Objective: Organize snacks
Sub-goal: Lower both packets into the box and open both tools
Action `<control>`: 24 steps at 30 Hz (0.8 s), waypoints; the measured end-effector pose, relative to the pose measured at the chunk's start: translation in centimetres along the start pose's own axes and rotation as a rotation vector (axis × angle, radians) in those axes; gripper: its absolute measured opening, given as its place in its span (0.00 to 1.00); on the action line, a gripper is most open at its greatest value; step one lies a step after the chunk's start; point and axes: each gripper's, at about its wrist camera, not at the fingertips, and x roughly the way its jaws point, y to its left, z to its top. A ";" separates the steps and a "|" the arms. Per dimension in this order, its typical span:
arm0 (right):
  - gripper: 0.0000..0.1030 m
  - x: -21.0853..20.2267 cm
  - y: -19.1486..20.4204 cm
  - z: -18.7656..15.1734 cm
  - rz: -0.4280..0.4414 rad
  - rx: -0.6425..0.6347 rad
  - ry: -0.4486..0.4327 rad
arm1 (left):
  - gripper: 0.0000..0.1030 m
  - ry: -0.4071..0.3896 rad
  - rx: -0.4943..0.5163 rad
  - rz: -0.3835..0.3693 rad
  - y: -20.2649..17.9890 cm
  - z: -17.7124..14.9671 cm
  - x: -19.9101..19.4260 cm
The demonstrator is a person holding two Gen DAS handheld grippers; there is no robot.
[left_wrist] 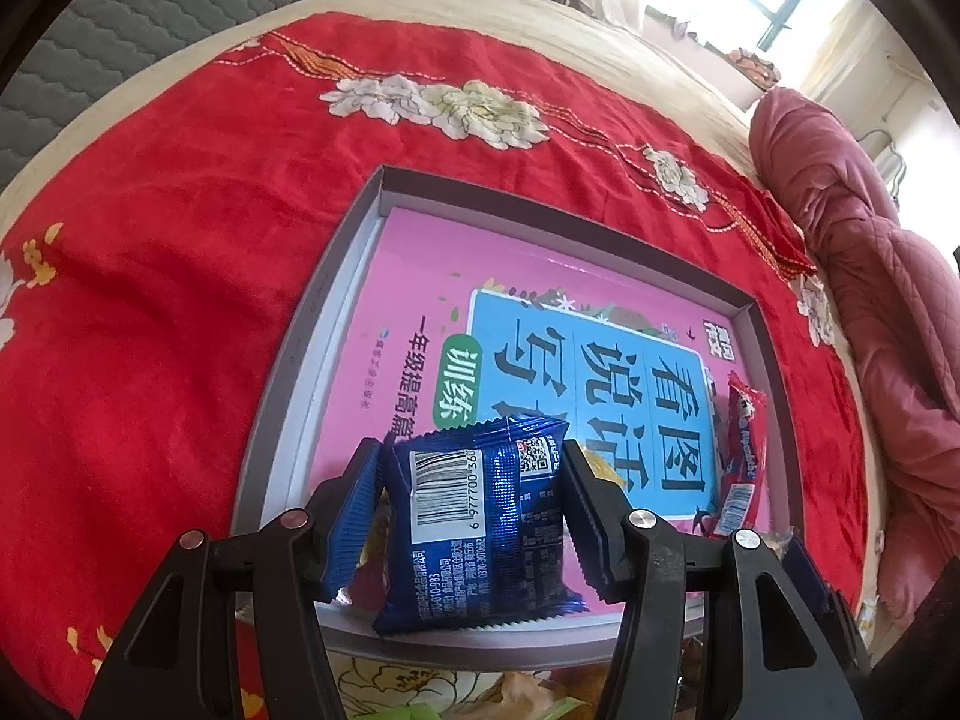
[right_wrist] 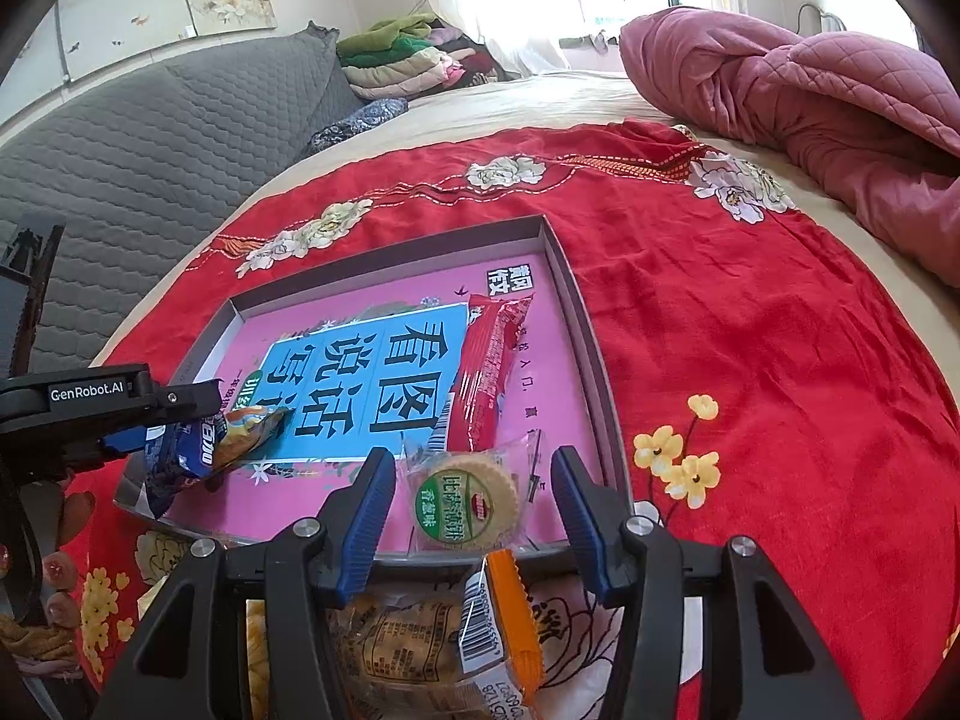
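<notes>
My left gripper (left_wrist: pixel 474 516) is shut on a blue snack packet (left_wrist: pixel 480 528) and holds it over the near edge of a shallow grey box (left_wrist: pixel 288 360) lined with a pink book cover. In the right wrist view the left gripper (right_wrist: pixel 198 414) holds that blue packet (right_wrist: pixel 204 450) at the box's near left corner. A red snack bar (right_wrist: pixel 489 372) and a clear-wrapped round biscuit (right_wrist: pixel 474 501) lie inside the box (right_wrist: pixel 576 300). My right gripper (right_wrist: pixel 474 498) is open, above the biscuit, its fingers either side of it. The red bar also shows in the left wrist view (left_wrist: pixel 741 456).
The box sits on a red flowered cloth (right_wrist: pixel 750 330) over a bed. More wrapped snacks, one with an orange end (right_wrist: pixel 510 618), lie on the cloth in front of the box. A pink quilt (right_wrist: pixel 810 120) is bunched at the right; a grey padded headboard (right_wrist: pixel 150 138) at the left.
</notes>
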 end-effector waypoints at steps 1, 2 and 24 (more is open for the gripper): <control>0.52 0.0 0.0 0.0 0.001 0.000 0.000 | 0.58 0.006 0.002 -0.001 0.0 -0.1 0.1; 0.52 0.0 0.0 0.0 -0.001 -0.001 0.000 | 0.58 0.011 0.005 0.003 -0.1 -0.1 0.2; 0.52 -1.1 -0.2 0.1 0.003 0.015 -0.028 | 0.64 -0.005 0.006 -0.048 0.1 -0.1 -1.8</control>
